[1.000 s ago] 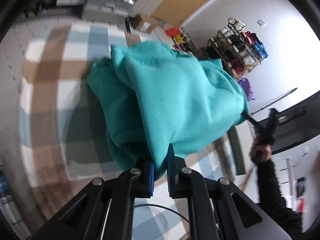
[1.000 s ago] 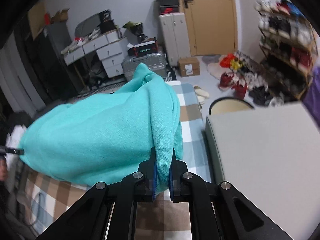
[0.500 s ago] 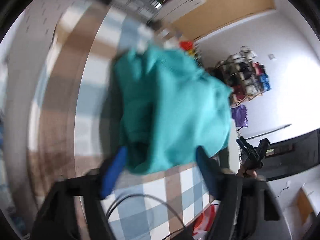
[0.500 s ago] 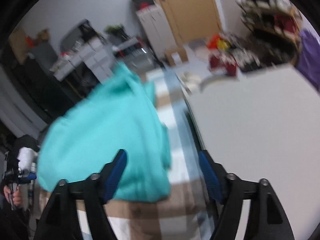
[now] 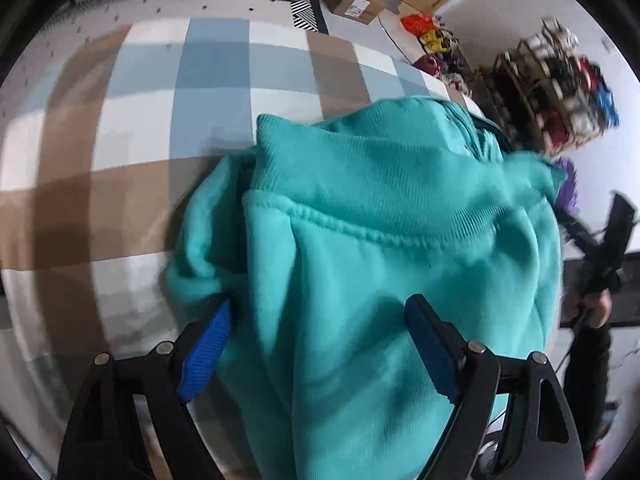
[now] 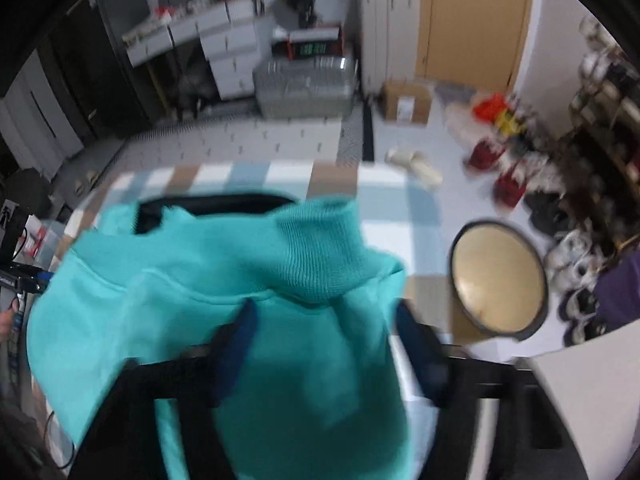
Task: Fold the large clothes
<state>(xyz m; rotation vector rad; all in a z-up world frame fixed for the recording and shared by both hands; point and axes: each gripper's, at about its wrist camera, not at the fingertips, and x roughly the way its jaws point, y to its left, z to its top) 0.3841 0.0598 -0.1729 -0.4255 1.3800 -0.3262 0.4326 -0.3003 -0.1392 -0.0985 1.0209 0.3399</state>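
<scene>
Left gripper (image 5: 318, 344) wide open, blue pads (image 5: 205, 354) spread well apart with nothing pinched between them. Teal sweatshirt (image 5: 400, 248) bunched up right in front, filling the gap between the fingers but not clamped, a ribbed hem band running across the top of the pile. Same story on the right gripper (image 6: 322, 354): jaws apart, dark blue pads (image 6: 236, 344) on either side of the fabric, pretty blurry there so can't tell whether the pads touch the cloth.

Sweatshirt (image 6: 240, 304) sitting in a rumpled heap on a checked blanket (image 5: 172, 92) in blue, white and brown squares, ribbed cuff or hem (image 6: 320, 248) poking up toward the far edge. Something black (image 6: 216, 204) peeking out behind the heap, hard to say what.

Further out in the right wrist view: round wooden stool top (image 6: 498, 276) just beside the blanket, cardboard box (image 6: 406, 100) on the floor, silver suitcase (image 6: 306, 86) near white drawers (image 6: 228, 52), wooden door (image 6: 476, 20) at the back. Shoe rack (image 5: 560, 88) off to the side in the left wrist view, plus a hand (image 5: 596, 308) in a dark sleeve holding the other gripper's handle.
</scene>
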